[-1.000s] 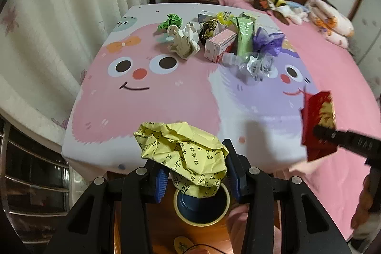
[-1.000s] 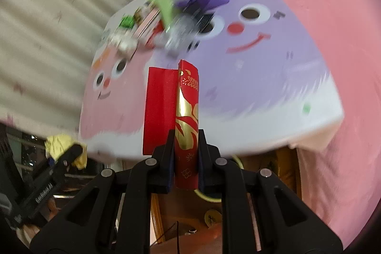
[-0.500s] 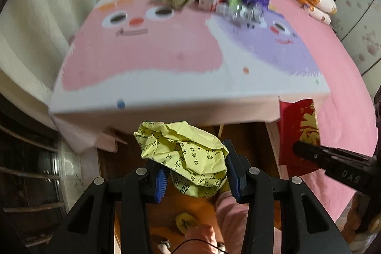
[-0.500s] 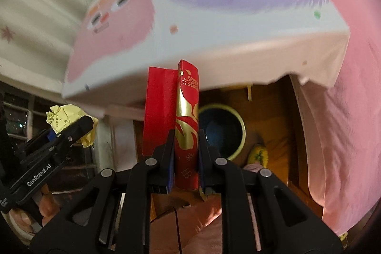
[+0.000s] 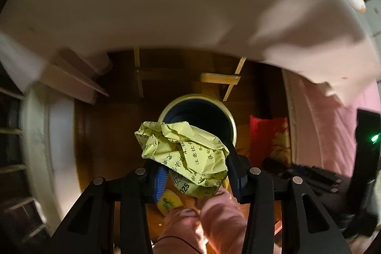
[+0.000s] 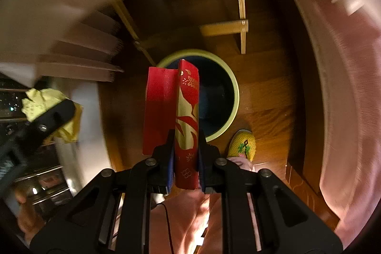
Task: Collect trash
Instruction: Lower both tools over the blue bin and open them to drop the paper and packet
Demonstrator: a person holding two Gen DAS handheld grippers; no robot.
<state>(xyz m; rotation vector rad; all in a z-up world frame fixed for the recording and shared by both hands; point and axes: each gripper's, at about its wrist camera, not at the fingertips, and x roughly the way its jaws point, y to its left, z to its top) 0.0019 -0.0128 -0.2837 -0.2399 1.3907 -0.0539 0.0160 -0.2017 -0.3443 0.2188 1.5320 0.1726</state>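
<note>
My left gripper [image 5: 193,173] is shut on a crumpled yellow printed paper [image 5: 183,151], held just above the near rim of a round bin [image 5: 228,116] with a pale rim and dark blue inside, standing on the wooden floor. My right gripper [image 6: 185,154] is shut on a folded red and gold envelope [image 6: 181,106], upright over the same bin [image 6: 234,97]. The red envelope [image 5: 269,135] shows to the right in the left wrist view. The yellow paper [image 6: 47,106] and left gripper appear at the left of the right wrist view.
The bed's overhanging white and pink sheet [image 5: 181,4] arches over the bin. A wooden frame [image 6: 240,27] lies on the floor behind the bin. A yellow slipper [image 6: 241,143] and pink-trousered legs [image 6: 195,225] stand beside the bin. A pink cover [image 6: 350,99] hangs at right.
Both grippers have dropped from over the bed top to below its edge and now point down at the floor bin. Each still holds its piece of trash.
</note>
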